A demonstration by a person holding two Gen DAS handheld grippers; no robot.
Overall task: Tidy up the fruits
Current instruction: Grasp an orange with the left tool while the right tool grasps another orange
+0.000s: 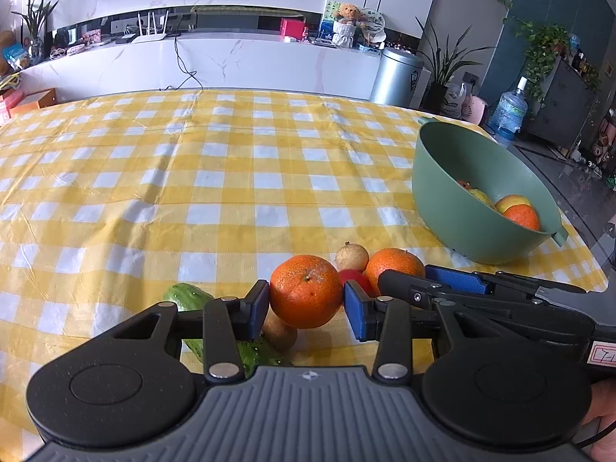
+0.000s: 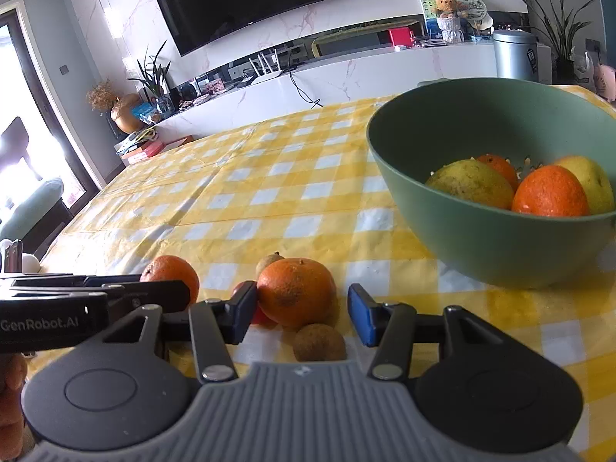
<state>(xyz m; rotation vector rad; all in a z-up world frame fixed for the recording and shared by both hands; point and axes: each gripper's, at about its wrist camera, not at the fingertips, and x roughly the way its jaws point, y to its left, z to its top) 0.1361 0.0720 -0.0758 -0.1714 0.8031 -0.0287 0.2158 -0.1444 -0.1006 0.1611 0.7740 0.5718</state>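
An orange [image 1: 306, 295] sits between my left gripper's [image 1: 306, 306] blue pads, with a slight gap at the right pad. A second orange [image 1: 392, 267], a small tan fruit [image 1: 351, 257], a red fruit [image 1: 356, 279], a kiwi [image 1: 280, 333] and a cucumber [image 1: 192, 300] lie around it. My right gripper [image 2: 302, 313] is open around the second orange [image 2: 295, 292], with a brown kiwi [image 2: 319, 342] below it. The green bowl [image 2: 481, 238] holds oranges, a lemon and an apple. It also shows in the left wrist view [image 1: 458, 208].
The yellow checked tablecloth [image 1: 192, 177] covers the table. The right gripper's body [image 1: 481, 288] reaches in beside the left one. The table edge runs just right of the bowl. A white counter and TV stand behind the table.
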